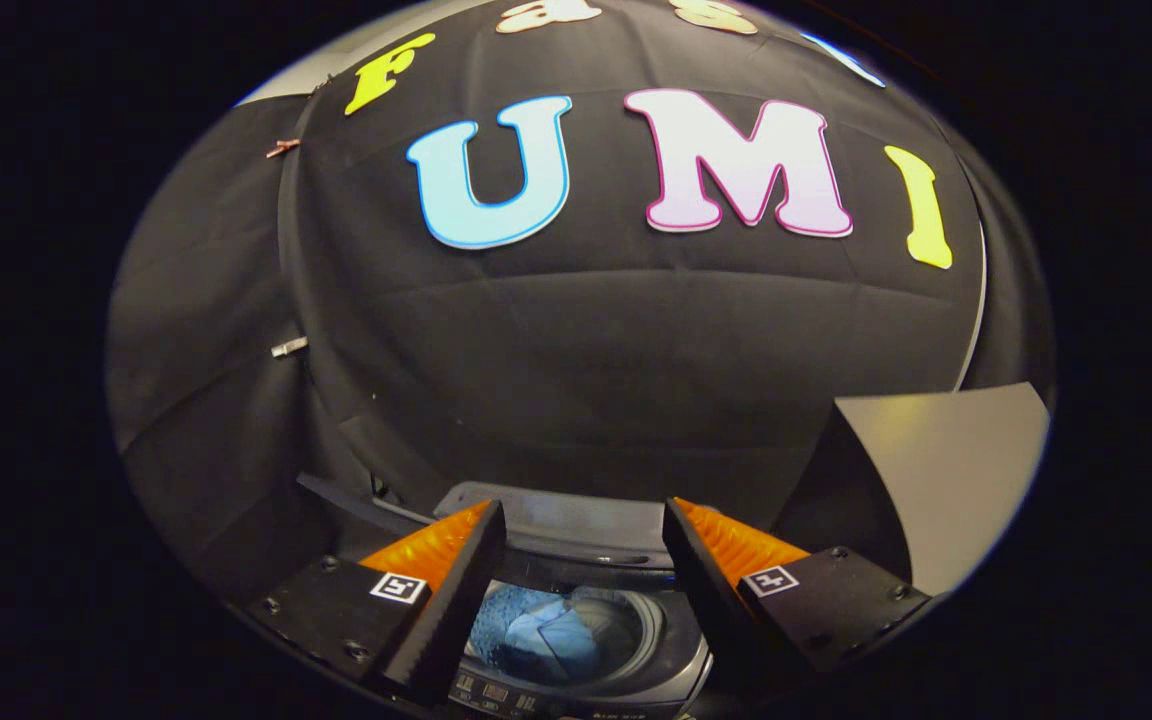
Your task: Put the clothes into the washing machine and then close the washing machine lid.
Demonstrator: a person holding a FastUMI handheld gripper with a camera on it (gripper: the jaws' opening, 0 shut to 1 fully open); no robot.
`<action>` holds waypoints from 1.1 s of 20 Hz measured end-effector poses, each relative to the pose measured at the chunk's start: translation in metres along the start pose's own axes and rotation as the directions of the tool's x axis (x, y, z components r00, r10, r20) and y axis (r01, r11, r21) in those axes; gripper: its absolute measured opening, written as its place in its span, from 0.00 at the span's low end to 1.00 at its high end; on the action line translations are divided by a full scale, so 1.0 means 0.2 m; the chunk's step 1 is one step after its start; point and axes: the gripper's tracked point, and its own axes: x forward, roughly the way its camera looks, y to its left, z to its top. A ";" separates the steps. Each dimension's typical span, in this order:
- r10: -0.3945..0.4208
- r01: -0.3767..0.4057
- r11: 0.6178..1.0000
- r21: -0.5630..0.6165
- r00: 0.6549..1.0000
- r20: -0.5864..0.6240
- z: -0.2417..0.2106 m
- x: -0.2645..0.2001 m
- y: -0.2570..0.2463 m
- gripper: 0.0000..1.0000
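Above the washing machine, gripper view:
Gripper: my gripper [584, 560] hangs over the machine, fingers spread apart, nothing between them.
Washing machine: top-loader [671, 655] right below my fingers, drum mouth seen through the gap between them; control strip runs along its near edge.
Clothes: bluish bundle [556, 635] lies down inside the drum, roughly mid-drum, well under my fingertips.
Lid: grey panel [946, 470] stands raised beyond my right finger, looks like the open lid, I can't be fully sure; a darker hinged strip sits along the machine's back edge.
Task state: I judge loading done, lid closing left.
Handling, clothes: soft, light, floppy; would bunch in a pinch, no need to regrip.
Handling, lid: stiff, smooth, probably slick; I'd push or pinch its free top edge, away from the hinge.
Orientation: lid tilted up and back, long axis along the machine's back edge; clothes crumpled, no clear axis.
Backdrop: black cloth wall behind.
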 end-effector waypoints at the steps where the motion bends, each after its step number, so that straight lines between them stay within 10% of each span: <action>1: -0.003 0.002 1.000 -0.024 0.999 -0.045 -0.09 -0.02 0.00 0.99; 22: 0.112 -0.101 0.993 -0.061 0.970 0.217 0.16 -0.78 -0.03 0.98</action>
